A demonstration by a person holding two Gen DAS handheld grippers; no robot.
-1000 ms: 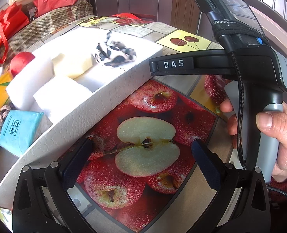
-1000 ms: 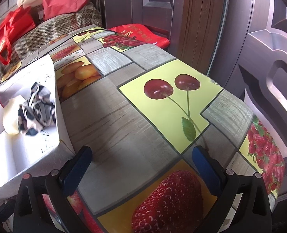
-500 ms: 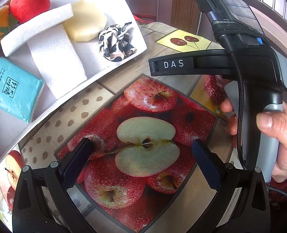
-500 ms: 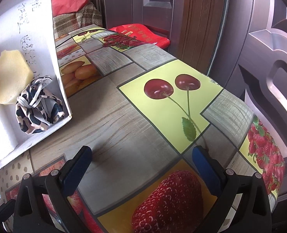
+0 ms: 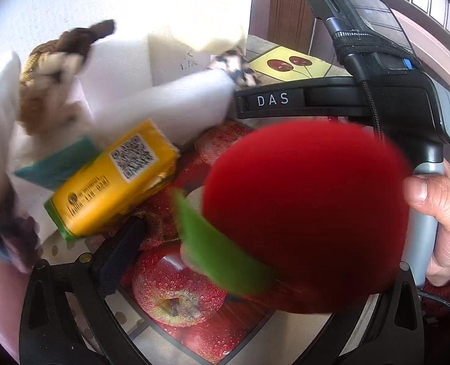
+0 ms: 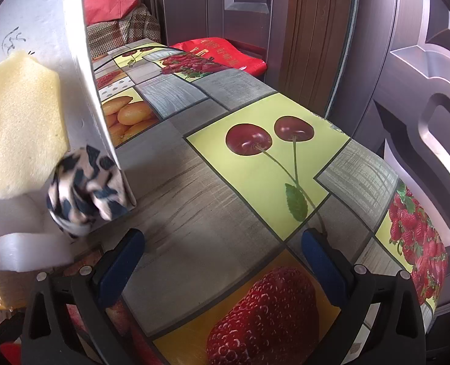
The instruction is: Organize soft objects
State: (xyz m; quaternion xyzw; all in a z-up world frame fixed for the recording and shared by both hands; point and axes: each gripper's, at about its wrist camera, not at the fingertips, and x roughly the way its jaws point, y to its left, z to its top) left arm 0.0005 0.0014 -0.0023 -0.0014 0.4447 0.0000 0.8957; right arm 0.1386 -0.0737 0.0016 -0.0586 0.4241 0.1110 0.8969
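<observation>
Soft things tumble from the tipped white box [image 6: 85,70]: red ball [image 5: 304,213], yellow pack [image 5: 112,179]. Both grippers [image 6: 221,255] gape empty; sorting is unstarted.

1 red plush apple [image 5: 304,210], 1 yellow tissue pack [image 5: 112,179], 1 teal pack [image 5: 57,164], 1 yellow sponge [image 6: 18,121], 1 leopard-print cloth [image 6: 85,191], 2 white foam blocks [image 5: 170,109] approx., 1 brown plush [image 5: 48,70].

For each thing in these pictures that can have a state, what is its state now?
white box: tipped up steeply
red plush apple: blurred, in front of the left gripper
yellow tissue pack: tilted, label up
yellow sponge: against the box bottom
spotted cloth: bunched at the box corner
left gripper: open
right gripper: open, empty
</observation>
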